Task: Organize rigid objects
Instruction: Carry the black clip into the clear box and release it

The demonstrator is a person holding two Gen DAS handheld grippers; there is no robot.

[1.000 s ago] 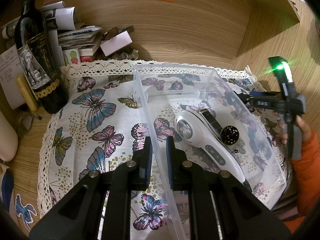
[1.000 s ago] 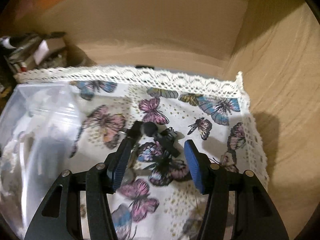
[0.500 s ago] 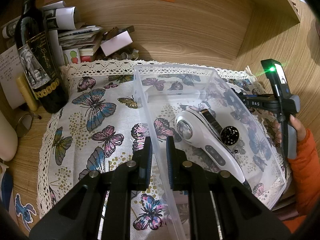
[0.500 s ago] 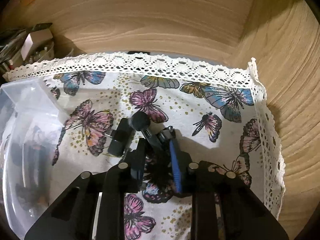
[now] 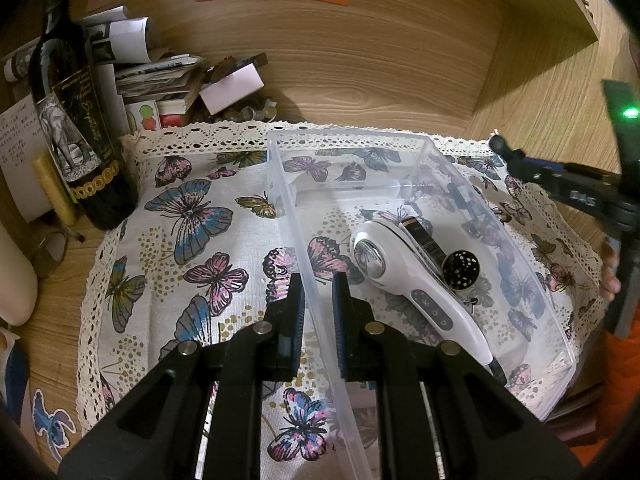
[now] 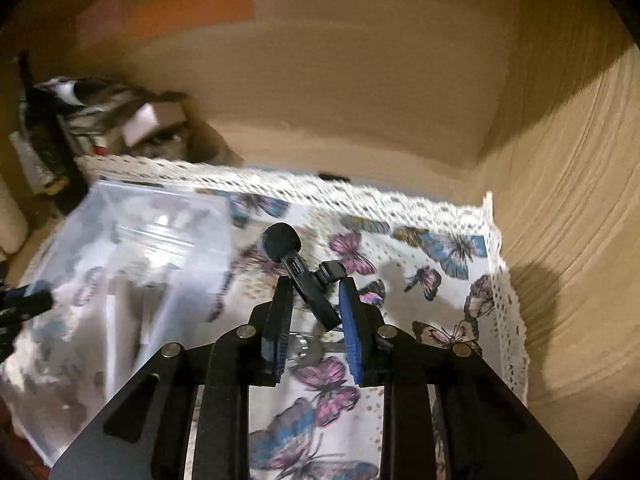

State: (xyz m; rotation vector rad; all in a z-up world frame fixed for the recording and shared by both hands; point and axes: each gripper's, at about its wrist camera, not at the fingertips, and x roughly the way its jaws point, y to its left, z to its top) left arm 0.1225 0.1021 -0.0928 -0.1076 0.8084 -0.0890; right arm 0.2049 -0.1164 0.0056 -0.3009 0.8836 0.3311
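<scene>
The clear plastic bin (image 5: 460,184) sits on the butterfly cloth (image 5: 192,224) covering the counter, its near wall clamped between the jaws of the left tool (image 5: 319,304); thin and stiff-looking, it probably flexes and slides easily, so the rim is judged the sensible hold. The small black clip-on microphone (image 6: 308,276) looks light, rigid and a little slippery, best taken across its flat body as it is now. Compared with half a second ago, the right tool (image 6: 314,320), closed on the microphone, has lifted it off the cloth and swung toward the bin.
</scene>
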